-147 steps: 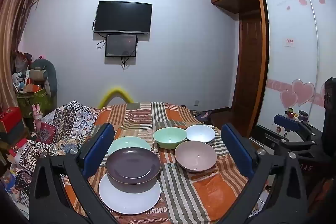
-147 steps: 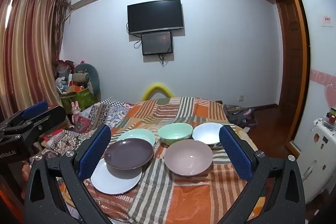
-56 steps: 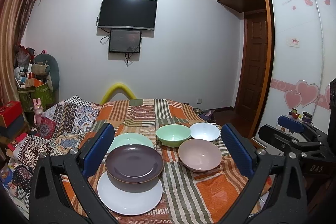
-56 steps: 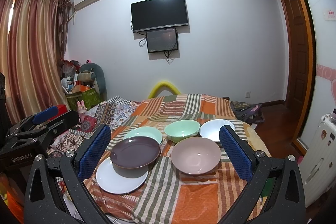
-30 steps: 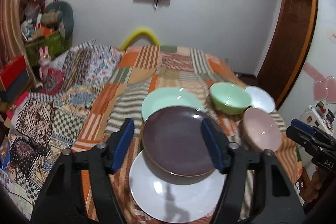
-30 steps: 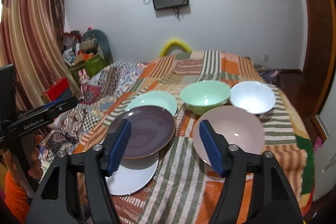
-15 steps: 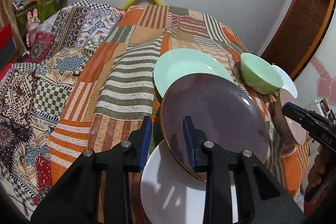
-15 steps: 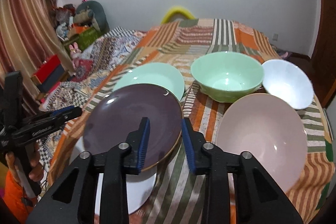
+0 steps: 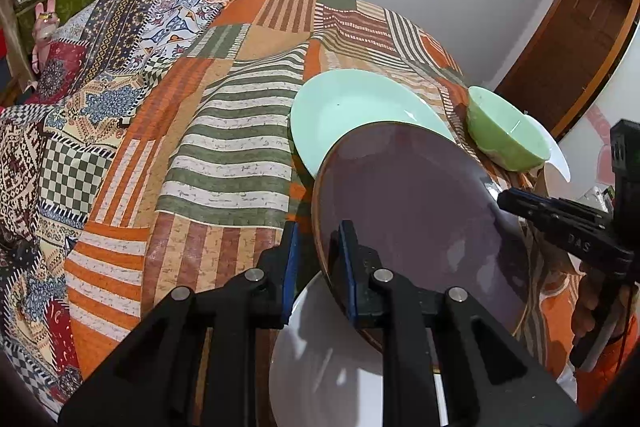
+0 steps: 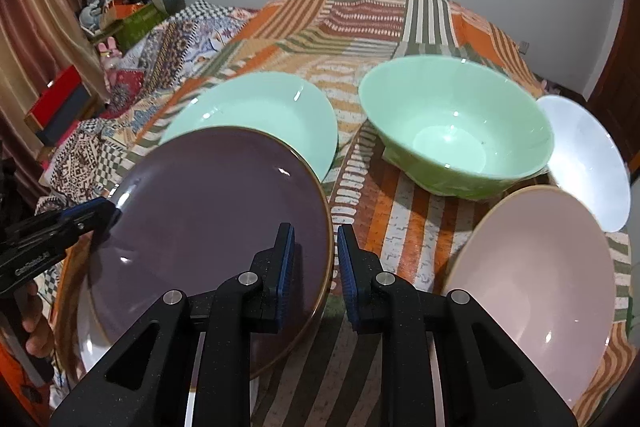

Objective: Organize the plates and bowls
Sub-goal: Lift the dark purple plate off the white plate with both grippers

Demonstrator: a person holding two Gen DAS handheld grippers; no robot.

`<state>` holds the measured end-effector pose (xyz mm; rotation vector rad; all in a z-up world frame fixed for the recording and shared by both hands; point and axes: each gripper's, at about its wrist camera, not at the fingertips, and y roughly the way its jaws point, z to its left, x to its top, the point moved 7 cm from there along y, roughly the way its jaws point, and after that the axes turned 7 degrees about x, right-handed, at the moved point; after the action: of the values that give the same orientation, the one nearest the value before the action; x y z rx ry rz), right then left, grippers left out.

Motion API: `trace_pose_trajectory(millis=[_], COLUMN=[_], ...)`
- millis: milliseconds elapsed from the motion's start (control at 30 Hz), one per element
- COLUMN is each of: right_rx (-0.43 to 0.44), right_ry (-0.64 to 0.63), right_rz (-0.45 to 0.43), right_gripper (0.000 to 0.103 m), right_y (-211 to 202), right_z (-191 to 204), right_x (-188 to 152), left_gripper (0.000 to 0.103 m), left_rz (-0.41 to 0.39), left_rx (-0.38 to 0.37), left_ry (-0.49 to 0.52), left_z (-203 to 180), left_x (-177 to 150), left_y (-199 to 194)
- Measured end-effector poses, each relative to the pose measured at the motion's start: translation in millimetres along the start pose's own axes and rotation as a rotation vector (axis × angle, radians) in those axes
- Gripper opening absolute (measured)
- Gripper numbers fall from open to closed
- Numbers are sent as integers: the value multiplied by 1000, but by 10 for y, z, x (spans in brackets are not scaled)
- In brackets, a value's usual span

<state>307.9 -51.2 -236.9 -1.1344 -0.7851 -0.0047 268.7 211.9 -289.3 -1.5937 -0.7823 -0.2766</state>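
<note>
Both grippers have been brought down from a high, wide-open hover to the purple plate [image 10: 208, 227], fingers narrowed since the earlier frames. Nearest, the left gripper [image 9: 318, 267] is seen with its rim between nearly shut fingers, apparently pinching the left edge; the right gripper [image 10: 316, 267] is set the same way at the right rim, though actual contact there cannot be confirmed. The purple plate is propped on the white plate [image 9: 320, 367], tilted, rim overlapping the mint plate [image 10: 256, 111] behind. To the right, the pink bowl [image 10: 536, 287] lies near, then the green bowl [image 10: 456, 131] and the white bowl [image 10: 588, 155], all on the patchwork cloth [image 9: 224, 155]. Progress is judged early: nothing is stacked by kind yet, bowls are un-nested, plates only loosely overlapped; everything is left to sort.
</note>
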Motion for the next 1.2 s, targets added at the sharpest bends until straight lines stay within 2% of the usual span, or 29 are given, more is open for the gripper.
trace_pose_trajectory(millis=[167, 333, 567, 667, 900, 1200], right_rx=[-11, -13, 76, 55, 73, 94], right_ry=[-7, -37, -3, -43, -32, 12], right_rz=[4, 44, 57, 63, 75, 15], right_gripper=[15, 15, 16, 19, 20, 19], right_y=[22, 106, 104, 133, 169, 18], right_z=[-8, 19, 74, 149, 134, 178], right_x=[61, 88, 64, 41, 62, 24], left_gripper=[19, 19, 17, 17, 17, 17], left_rz=[4, 27, 42, 68, 81, 95], left_rx=[4, -19, -26, -70, -85, -88], left_ry=[7, 0, 0, -17, -23, -57], left_z=[6, 31, 123, 149, 133, 134], left_x=[25, 43, 68, 68, 67, 0], left_y=[34, 65, 85, 111, 114, 44])
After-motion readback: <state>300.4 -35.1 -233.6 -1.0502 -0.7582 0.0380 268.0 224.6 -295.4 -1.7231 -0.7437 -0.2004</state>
